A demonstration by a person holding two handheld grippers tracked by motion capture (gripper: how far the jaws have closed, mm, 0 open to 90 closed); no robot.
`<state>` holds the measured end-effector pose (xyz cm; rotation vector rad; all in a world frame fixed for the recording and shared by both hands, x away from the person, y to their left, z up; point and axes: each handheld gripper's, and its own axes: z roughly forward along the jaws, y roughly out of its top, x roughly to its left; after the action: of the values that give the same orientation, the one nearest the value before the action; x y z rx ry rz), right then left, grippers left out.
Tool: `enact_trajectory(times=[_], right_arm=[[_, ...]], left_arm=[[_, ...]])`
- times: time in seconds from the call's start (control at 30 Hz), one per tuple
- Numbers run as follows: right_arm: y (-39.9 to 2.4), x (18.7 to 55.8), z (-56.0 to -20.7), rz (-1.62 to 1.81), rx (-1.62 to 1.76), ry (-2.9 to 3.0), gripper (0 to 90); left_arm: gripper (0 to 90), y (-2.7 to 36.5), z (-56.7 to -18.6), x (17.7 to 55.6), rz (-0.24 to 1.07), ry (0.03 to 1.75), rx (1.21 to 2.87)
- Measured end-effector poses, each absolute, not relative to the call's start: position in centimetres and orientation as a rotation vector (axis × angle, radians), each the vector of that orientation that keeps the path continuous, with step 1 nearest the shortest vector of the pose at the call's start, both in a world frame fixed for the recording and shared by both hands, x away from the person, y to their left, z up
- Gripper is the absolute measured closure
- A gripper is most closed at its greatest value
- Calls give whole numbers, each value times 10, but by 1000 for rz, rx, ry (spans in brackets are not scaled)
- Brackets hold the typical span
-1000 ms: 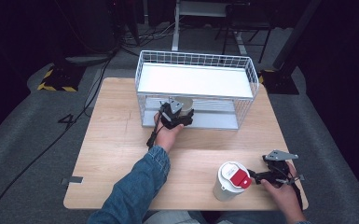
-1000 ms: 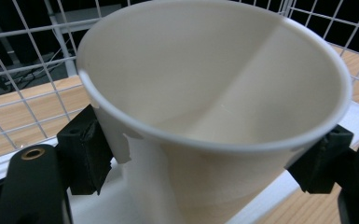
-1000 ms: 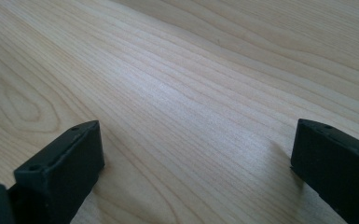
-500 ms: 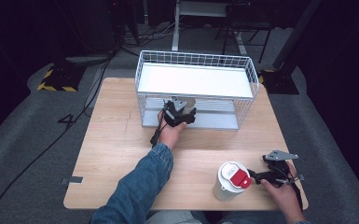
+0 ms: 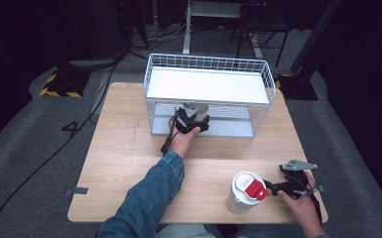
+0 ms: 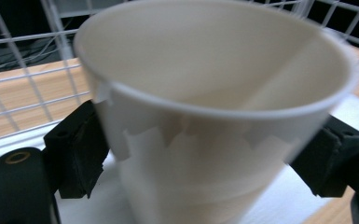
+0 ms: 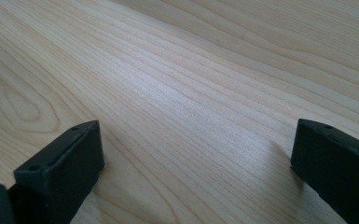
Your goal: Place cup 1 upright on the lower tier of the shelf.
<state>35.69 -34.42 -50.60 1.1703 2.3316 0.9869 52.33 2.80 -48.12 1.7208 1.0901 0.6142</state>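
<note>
1. One wooden table (image 5: 129,163) stands in the room, and one white wire rack (image 5: 208,94) with two levels sits at its far side.

2. I count two cups. One is an open white paper cup (image 6: 214,130) on the lower shelf of the rack, standing upright near the left end of that shelf; from above it (image 5: 202,109) shows just past the left hand. The other is a white cup with a lid and a red tab (image 5: 245,191), standing on the table near the front edge, well apart from the rack.

3. There are two grippers, one in each of the person's hands.

4. The left gripper (image 5: 192,118) reaches into the rack's lower level. In the left gripper view the paper cup stands between its two black jaws; the jaws have just been opening and now sit just off the cup's sides, the left pad (image 6: 81,144) close beside the wall, so the cup looks let go.

5. The right gripper (image 5: 273,187) lies low at the front right of the table, its tips just beside the lidded cup. In the right gripper view its jaws stand wide apart over bare wood, holding nothing.

6. One blue denim sleeve (image 5: 149,198) covers the left forearm.
</note>
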Motion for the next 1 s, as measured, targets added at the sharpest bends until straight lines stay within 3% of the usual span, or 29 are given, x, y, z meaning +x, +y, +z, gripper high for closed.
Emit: enact_trajectory(times=[0.37,1.0], right_arm=[[-344,357,-506,987,1170,2332,27],[-344,357,-506,987,1170,2332,27]], left_arm=[[154,39,-479,518,555,1028,1724],[153,52,-465,485,609,975,1706]])
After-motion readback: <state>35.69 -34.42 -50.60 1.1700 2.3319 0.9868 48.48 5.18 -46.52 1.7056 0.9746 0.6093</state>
